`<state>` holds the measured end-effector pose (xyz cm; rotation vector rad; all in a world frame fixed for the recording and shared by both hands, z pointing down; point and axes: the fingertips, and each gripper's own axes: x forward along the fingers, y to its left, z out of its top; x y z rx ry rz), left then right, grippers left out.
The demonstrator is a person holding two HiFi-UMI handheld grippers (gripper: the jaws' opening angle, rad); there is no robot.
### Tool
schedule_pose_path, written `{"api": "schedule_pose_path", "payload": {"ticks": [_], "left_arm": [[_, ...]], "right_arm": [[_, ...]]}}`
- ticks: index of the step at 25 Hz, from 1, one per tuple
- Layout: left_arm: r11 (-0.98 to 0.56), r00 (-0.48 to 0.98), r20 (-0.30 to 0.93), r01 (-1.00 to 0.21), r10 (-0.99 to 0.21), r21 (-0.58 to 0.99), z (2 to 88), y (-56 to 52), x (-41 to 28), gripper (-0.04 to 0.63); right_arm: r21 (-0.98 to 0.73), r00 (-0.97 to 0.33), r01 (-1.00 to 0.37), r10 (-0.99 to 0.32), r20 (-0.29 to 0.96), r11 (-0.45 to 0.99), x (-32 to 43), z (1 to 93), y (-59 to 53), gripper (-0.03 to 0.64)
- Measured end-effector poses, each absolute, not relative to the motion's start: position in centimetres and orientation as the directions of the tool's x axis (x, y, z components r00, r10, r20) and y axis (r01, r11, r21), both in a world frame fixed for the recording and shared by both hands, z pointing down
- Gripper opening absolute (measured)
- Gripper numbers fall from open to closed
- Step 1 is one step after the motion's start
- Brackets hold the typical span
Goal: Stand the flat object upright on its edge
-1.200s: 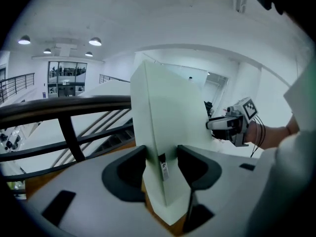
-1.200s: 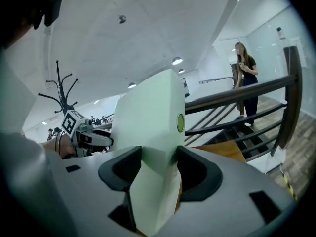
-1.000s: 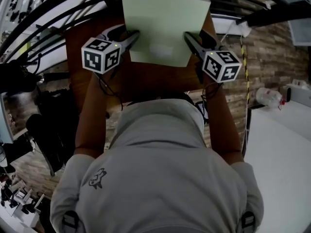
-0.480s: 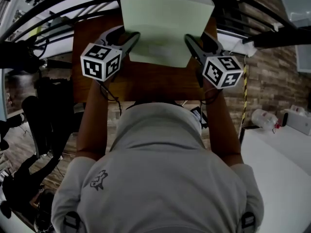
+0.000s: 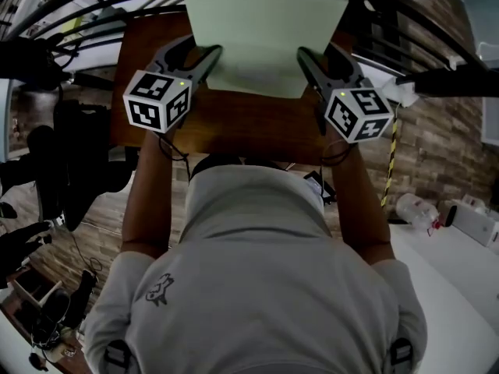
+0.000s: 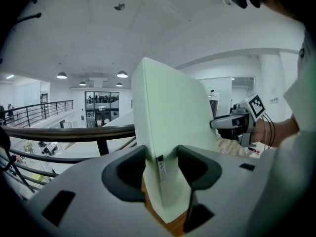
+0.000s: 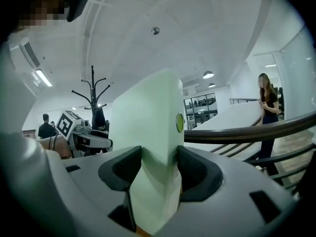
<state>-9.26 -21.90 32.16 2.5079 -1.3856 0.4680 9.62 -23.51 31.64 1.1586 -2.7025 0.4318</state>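
A pale green flat box [image 5: 265,33] stands tilted up over the brown wooden table [image 5: 234,127], its lower edge toward me. My left gripper [image 5: 210,59] clamps the box's left side and my right gripper [image 5: 306,59] clamps its right side. In the left gripper view the box [image 6: 170,132] rises between both pads, its bottom corner on the wood, a small label on its edge. In the right gripper view the box [image 7: 148,147] fills the gap between the pads, a round green sticker [image 7: 179,123] on its edge. The far gripper [image 6: 237,120] shows past the box.
The small table [image 5: 132,68] stands beside a dark railing [image 5: 86,14] at a drop. A white counter [image 5: 460,287] with a plastic bottle [image 5: 413,209] lies to my right. A person [image 7: 269,117] stands beyond the railing. A coat rack [image 7: 94,100] stands behind.
The box has tipped up further, its top edge moving away from me. Both grippers kept their hold and shifted slightly forward with it.
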Motion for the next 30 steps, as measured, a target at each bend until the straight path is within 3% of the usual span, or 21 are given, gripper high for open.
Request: {"api": "schedule_pose_path", "payload": {"ticks": [12,30], "left_arm": [[-0.47,0.438,0.299,-0.881,-0.848,-0.043,32.6,-22.5,-8.5,0.21],[-0.452,0.408,0.295,-0.887,-0.864,-0.098,39.7,-24.9,-9.7,0.21]], "right_arm": [[-0.117,-0.704,-0.709,-0.688,0.177,0.695,10.3,32.5,-24.7,0.232],[-0.062,-0.669,-0.736,-0.71,0.219,0.674,9.1,39.9,-26.8,0.232]]}}
